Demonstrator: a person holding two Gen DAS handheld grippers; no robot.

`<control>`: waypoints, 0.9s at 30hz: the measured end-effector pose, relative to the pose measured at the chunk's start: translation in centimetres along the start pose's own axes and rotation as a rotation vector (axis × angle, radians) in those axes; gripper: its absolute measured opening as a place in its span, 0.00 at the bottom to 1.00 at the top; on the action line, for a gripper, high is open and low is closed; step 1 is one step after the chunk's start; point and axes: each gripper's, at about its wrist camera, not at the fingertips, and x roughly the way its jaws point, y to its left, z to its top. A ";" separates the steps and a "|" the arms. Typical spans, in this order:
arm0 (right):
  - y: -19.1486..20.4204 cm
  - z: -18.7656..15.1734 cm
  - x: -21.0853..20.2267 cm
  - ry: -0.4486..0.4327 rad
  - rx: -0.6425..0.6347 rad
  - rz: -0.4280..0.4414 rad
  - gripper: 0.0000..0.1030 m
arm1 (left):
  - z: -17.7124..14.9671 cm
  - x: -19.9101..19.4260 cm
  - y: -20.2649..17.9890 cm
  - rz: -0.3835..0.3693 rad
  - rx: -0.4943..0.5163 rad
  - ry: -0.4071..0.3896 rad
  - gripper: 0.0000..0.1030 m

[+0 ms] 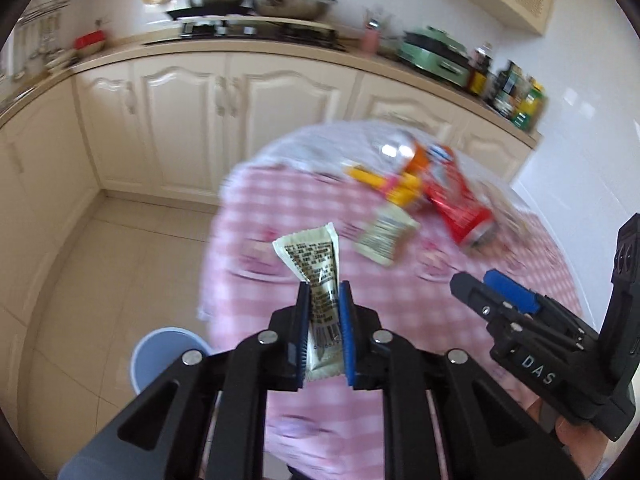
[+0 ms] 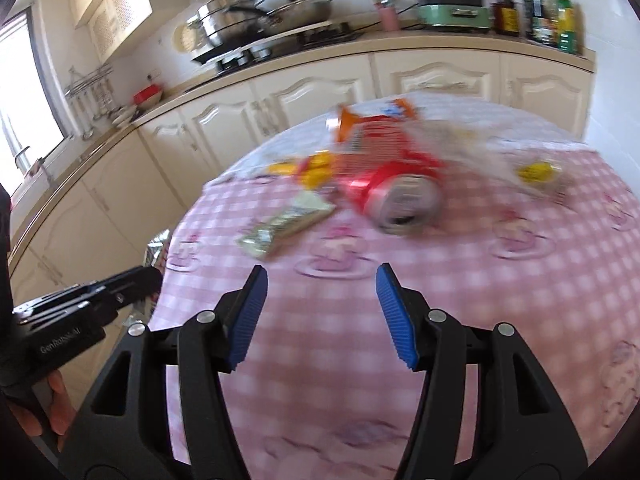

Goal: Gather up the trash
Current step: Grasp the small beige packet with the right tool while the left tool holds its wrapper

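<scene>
the left claw [image 1: 324,292] is clamping a pale sachet wrapper [image 1: 316,264] between its blue pads, the wrapper standing up out of the jaws and lifted clear of the pink checked table [image 1: 400,320]; just below and to the left of it a light blue bin [image 1: 160,356] is sitting on the tiled floor beside the table edge, which reads as the place where this piece is heading. the right claw [image 2: 320,280] is hovering over the cloth with its jaws standing apart and nothing between them, so it is carrying nothing. a little further on, a second pale wrapper [image 2: 286,222] is lying flat on the cloth, and just beyond it a crushed red can [image 2: 394,188] is lying on its side with its open end facing the right camera. beside the can a yellow wrapper [image 2: 310,170] is resting, and behind it an orange and red packet [image 2: 360,122] is sprawling near the far rim of the table; another small yellow scrap [image 2: 536,172] is sitting well off to the right, too blurred to name. further back the cream kitchen cabinets [image 2: 320,92] are running along the wall. judging by this, the job is only getting going: one piece is in hand and not yet dropped, and at least five pieces are waiting on the table
</scene>
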 end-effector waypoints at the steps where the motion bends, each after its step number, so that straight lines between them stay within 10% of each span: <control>1: 1.0 0.4 0.9 0.011 -0.009 0.007 0.55 | 0.2 -0.1 1.1 0.013 -0.018 -0.006 0.13; 11: 3.7 3.4 8.2 0.105 0.038 -0.081 0.54 | 0.9 -0.2 8.2 0.078 -0.103 -0.027 0.13; 18: 3.9 3.1 8.1 0.112 -0.031 -0.101 0.20 | 0.6 -0.7 10.1 0.061 -0.140 -0.036 0.13; 27: 7.9 0.9 4.1 0.077 -0.128 0.002 0.07 | -0.7 -2.9 11.4 0.036 -0.169 -0.049 0.13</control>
